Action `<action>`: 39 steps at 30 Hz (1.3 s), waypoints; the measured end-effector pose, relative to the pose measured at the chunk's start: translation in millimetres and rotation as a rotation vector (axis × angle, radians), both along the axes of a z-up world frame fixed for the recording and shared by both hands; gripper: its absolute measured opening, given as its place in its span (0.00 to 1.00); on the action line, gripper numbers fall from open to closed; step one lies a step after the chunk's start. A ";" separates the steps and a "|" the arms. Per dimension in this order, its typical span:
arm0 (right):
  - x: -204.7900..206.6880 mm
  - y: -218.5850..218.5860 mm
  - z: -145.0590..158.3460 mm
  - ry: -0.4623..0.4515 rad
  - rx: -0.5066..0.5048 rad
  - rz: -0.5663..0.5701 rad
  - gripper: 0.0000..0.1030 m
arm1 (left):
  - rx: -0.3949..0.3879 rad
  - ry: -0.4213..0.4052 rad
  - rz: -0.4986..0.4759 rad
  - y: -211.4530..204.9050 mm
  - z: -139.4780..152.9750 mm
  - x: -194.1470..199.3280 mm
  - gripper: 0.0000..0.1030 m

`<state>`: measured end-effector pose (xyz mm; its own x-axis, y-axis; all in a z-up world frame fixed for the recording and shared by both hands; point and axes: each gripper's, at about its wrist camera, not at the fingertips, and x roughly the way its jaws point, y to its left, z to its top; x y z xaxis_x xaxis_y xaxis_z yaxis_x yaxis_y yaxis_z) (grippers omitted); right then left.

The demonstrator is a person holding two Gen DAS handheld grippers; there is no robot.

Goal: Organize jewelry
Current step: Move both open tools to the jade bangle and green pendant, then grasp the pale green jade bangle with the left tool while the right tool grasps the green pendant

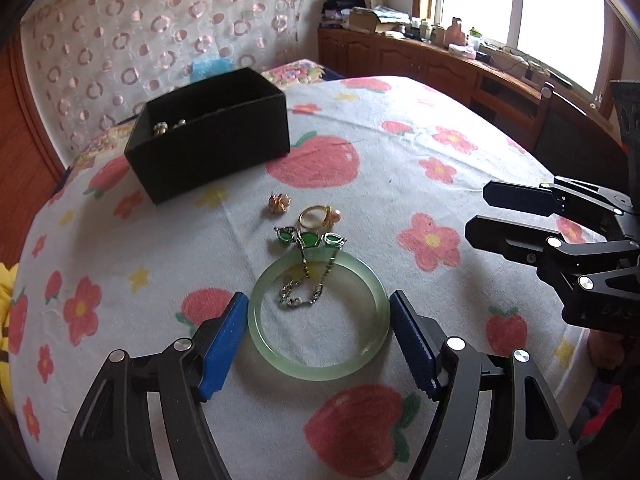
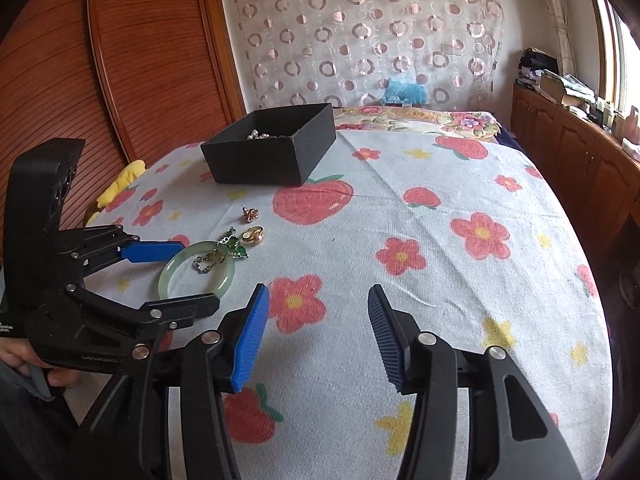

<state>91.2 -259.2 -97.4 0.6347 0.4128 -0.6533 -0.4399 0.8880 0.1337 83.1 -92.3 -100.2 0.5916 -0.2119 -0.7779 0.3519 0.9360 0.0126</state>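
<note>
I have the left gripper [image 1: 318, 336] spread wide around the jade bangle [image 1: 319, 316] on the bed [image 1: 400, 152], gripping nothing; the right gripper [image 2: 318, 334] waits open and empty nearby. Pearls [image 2: 256, 134] already sit in the black box [image 2: 272, 150]. Bangle, green-stone bracelet [image 1: 310, 254], pearl ring [image 1: 316, 216] and rose-gold earring [image 1: 279, 203] remain out.

Both grippers [image 1: 318, 330] [image 2: 318, 334] were black linkages with silver pivot screws and ribbed blue finger pads [image 1: 222, 346]. Bare fingers [image 2: 24, 356] showed beneath one handle, beside what was possibly a grey sleeve.
</note>
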 end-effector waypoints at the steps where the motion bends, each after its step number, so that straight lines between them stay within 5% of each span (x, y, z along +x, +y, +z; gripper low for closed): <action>1: -0.6 0.1 0.0 0.001 0.000 0.000 0.52 | -0.002 0.001 -0.001 1.4 0.0 -1.5 0.67; 22: 3.3 17.8 -0.5 0.022 -0.065 0.018 0.52 | -0.096 -0.098 0.121 84.5 45.6 -40.9 0.67; 32: 3.0 88.6 17.5 -0.002 -0.076 0.201 0.52 | -0.120 -0.110 0.208 130.4 40.8 -51.6 0.67; 39: 6.4 146.9 8.3 0.030 -0.134 0.359 0.38 | -0.129 -0.114 0.236 147.7 36.1 -56.6 0.67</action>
<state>97.6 -112.3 -89.1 0.4450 0.5150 -0.7326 -0.7240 0.6884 0.0441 26.5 55.4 -64.1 0.7183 -0.1509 -0.6792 0.1270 0.9882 -0.0854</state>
